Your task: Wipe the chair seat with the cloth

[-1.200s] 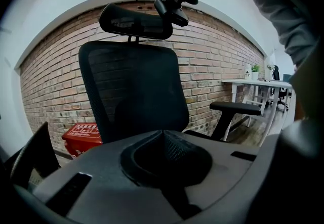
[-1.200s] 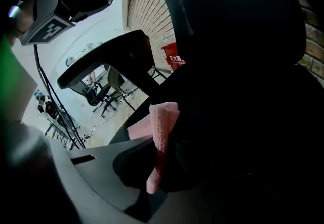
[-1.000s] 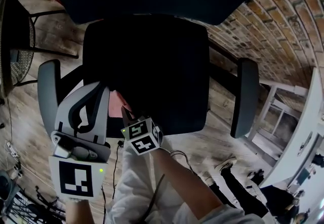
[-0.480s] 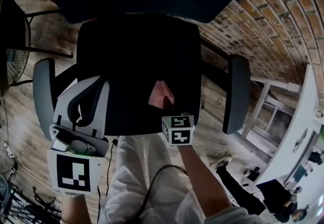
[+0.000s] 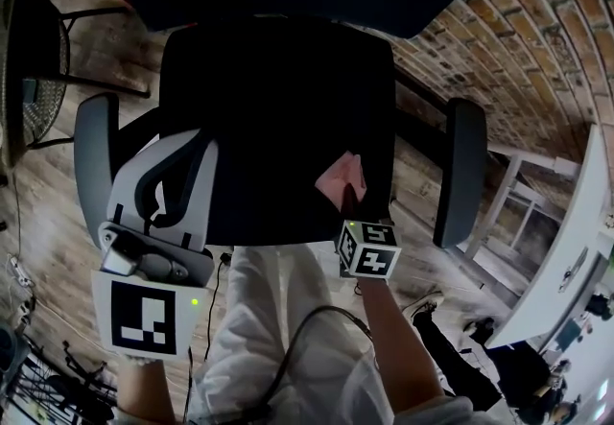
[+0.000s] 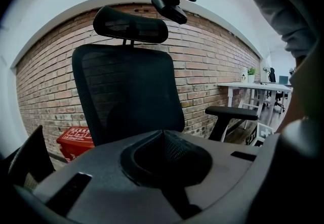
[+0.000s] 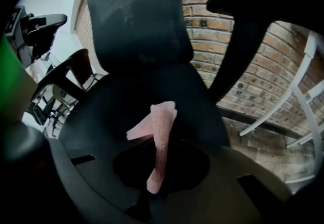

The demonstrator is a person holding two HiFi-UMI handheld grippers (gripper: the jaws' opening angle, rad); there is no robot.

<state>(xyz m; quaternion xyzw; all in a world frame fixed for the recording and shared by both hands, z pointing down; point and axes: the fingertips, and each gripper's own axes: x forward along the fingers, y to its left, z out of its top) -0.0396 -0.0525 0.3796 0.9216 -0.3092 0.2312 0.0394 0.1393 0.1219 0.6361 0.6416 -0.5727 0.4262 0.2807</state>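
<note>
Two hand-held grippers were shown over a black office chair. The right hand-held gripper [image 5: 351, 200] had its jaws pinched on a pink cloth [image 5: 340, 177], which lay at the front right part of the chair seat [image 5: 273, 116]. In the right gripper view the cloth stood edge-on between the jaws and fanned out toward the seat; contact looked likely but could not be confirmed. The left hand-held gripper [image 5: 177, 164] hung off the seat's front left corner, just beside the grey armrest [image 5: 91, 150]. Its jaws were pressed together on nothing and faced the backrest [image 6: 126, 91]. The step in hand was judged to be a wiping stroke. Done well, it called for the cloth's loose end to be pressed flat against the seat under a firm grip. Overlapping passes from edge to edge would also cover the rear and left portions, and the jaw tips were best kept off the fabric to avoid snagging.
</note>
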